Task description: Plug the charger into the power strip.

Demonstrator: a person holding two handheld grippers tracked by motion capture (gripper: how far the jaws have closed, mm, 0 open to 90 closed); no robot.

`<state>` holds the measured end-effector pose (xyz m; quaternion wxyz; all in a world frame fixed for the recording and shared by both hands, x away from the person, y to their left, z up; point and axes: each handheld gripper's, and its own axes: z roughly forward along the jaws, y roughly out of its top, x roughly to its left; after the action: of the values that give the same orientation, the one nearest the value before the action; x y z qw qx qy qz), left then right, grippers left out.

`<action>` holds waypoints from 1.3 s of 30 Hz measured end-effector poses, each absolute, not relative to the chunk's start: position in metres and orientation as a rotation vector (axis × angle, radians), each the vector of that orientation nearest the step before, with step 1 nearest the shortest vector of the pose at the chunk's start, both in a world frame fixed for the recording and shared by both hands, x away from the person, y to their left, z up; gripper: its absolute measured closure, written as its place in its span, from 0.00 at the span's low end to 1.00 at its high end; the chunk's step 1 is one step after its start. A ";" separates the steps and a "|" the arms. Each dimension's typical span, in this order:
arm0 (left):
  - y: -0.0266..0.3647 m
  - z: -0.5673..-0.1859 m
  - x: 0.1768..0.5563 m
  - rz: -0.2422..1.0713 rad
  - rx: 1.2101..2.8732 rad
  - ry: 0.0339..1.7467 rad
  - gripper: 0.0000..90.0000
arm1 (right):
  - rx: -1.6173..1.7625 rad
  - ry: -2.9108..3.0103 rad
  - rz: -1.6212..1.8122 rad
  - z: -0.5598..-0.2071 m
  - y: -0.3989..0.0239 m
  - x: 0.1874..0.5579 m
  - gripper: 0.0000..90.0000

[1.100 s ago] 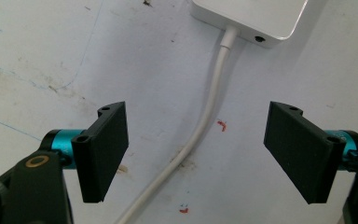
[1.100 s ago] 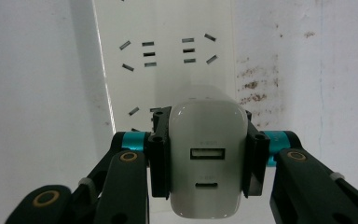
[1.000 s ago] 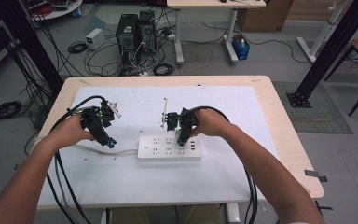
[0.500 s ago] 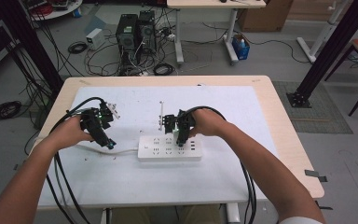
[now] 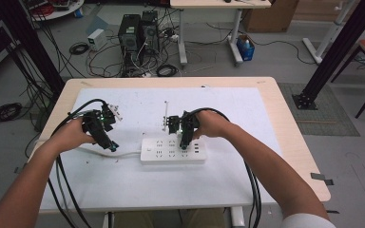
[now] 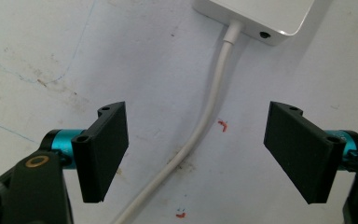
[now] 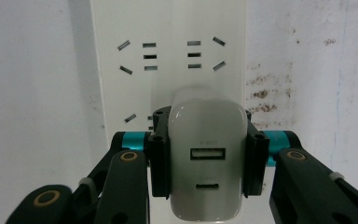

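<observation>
A white power strip (image 5: pixel 171 151) lies flat at the table's middle, its socket face (image 7: pixel 168 56) up. My right gripper (image 5: pixel 184 140) stands over the strip's right part, shut on a white USB charger (image 7: pixel 207 161) that sits just above or on the sockets; I cannot tell whether its prongs are in. The strip's white cord (image 6: pixel 200 130) runs left from its end (image 6: pixel 256 18) across the mat. My left gripper (image 6: pixel 196 156) hangs open over that cord, one jaw on each side, touching nothing. It sits left of the strip (image 5: pixel 107 142).
A white mat (image 5: pixel 247 114) covers most of the wooden table (image 5: pixel 294 142). A thin upright rod (image 5: pixel 165 114) stands just behind the right gripper. Black cables trail from both grippers toward the front edge. Computers and tangled cables lie on the floor beyond.
The right gripper with the charger has shifted slightly left and down toward the strip. The left gripper has barely moved.
</observation>
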<state>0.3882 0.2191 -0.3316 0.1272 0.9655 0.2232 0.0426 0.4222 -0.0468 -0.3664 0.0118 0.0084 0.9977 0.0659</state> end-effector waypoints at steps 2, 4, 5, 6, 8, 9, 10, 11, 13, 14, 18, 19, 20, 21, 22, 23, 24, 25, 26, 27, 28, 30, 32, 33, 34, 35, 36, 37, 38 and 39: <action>0.219 -0.332 0.389 0.123 2.803 0.653 0.24 | 0.027 3.113 0.203 -0.366 -0.047 0.422 0.70; 0.218 -0.332 0.389 0.123 2.802 0.656 0.24 | 0.004 3.093 0.192 -0.367 -0.045 0.420 0.70; 0.218 -0.331 0.389 0.123 2.805 0.648 0.24 | -0.004 3.083 0.192 -0.367 -0.045 0.418 0.70; 0.217 -0.332 0.388 0.127 2.798 0.651 0.25 | -0.004 3.078 0.194 -0.367 -0.046 0.417 0.70; 0.217 -0.331 0.388 0.124 2.801 0.645 0.24 | -0.006 3.064 0.197 -0.368 -0.046 0.414 0.70; 0.217 -0.331 0.387 0.128 2.799 0.647 0.24 | -0.006 3.051 0.201 -0.368 -0.046 0.412 0.70; 0.218 -0.330 0.388 0.126 2.805 0.641 0.24 | -0.018 3.035 0.202 -0.368 -0.046 0.410 0.70; 0.218 -0.331 0.388 0.128 2.805 0.641 0.25 | -0.027 3.023 0.202 -0.369 -0.046 0.408 0.70; 0.218 -0.331 0.388 0.125 2.808 0.639 0.24 | -0.027 3.009 0.202 -0.369 -0.047 0.406 0.70; 0.218 -0.331 0.388 0.123 2.803 0.646 0.24 | -0.020 3.013 0.206 -0.369 -0.047 0.406 0.70; 0.218 -0.330 0.387 0.126 2.795 0.649 0.25 | 0.010 3.057 0.242 -0.370 -0.049 0.414 0.70; 0.218 -0.331 0.387 0.124 2.792 0.653 0.25 | 0.018 3.067 0.258 -0.370 -0.049 0.416 0.70; 0.218 -0.331 0.387 0.123 2.796 0.648 0.25 | 0.029 3.087 0.265 -0.370 -0.050 0.418 0.70; 0.218 -0.331 0.387 0.123 2.796 0.649 0.24 | 0.036 3.099 0.275 -0.371 -0.051 0.421 0.70; 0.219 -0.331 0.387 0.121 2.790 0.654 0.24 | 0.057 3.116 0.291 -0.371 -0.052 0.423 0.70; 0.219 -0.330 0.387 0.123 2.798 0.647 0.24 | 0.064 3.130 0.301 -0.371 -0.053 0.425 0.70; 0.219 -0.330 0.386 0.122 2.793 0.652 0.24 | 0.070 3.140 0.311 -0.372 -0.053 0.427 0.70; 0.219 -0.330 0.386 0.124 2.797 0.646 0.24 | 0.070 3.155 0.319 -0.372 -0.054 0.429 0.70; 0.219 -0.330 0.386 0.125 2.793 0.647 0.25 | 0.073 3.161 0.327 -0.373 -0.054 0.431 0.70; 0.219 -0.330 0.386 0.127 2.787 0.646 0.24 | 0.061 3.157 0.326 -0.374 -0.054 0.430 0.70; 0.219 -0.330 0.385 0.130 2.784 0.650 0.25 | 0.064 3.151 0.337 -0.374 -0.055 0.429 0.70; 0.220 -0.329 0.385 0.136 2.782 0.646 0.25 | 0.059 3.120 0.355 -0.375 -0.057 0.424 0.70; 0.222 -0.329 0.386 0.134 2.782 0.647 0.25 | 0.071 3.108 0.376 -0.376 -0.059 0.422 0.70; 0.222 -0.329 0.385 0.137 2.780 0.654 0.25 | 0.061 3.101 0.374 -0.376 -0.059 0.422 0.70; 0.222 -0.329 0.385 0.136 2.778 0.654 0.25 | 0.061 3.100 0.371 -0.376 -0.058 0.421 0.70; 0.222 -0.329 0.385 0.141 2.778 0.651 0.24 | 0.060 3.100 0.367 -0.376 -0.058 0.421 0.70; 0.222 -0.329 0.385 0.140 2.774 0.655 0.24 | 0.057 3.097 0.366 -0.376 -0.058 0.421 0.70; 0.222 -0.330 0.385 0.140 2.775 0.652 0.24 | 0.051 3.095 0.358 -0.376 -0.057 0.420 0.70; 0.222 -0.330 0.385 0.136 2.776 0.651 0.25 | 0.047 3.085 0.342 -0.376 -0.057 0.419 0.69; 0.222 -0.330 0.386 0.134 2.780 0.645 0.24 | 0.038 3.084 0.332 -0.377 -0.056 0.418 0.69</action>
<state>0.3858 0.2224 -0.3304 0.1417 0.9633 0.2233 0.0465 0.4185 -0.0558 -0.3774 0.0198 0.0122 0.9940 0.1070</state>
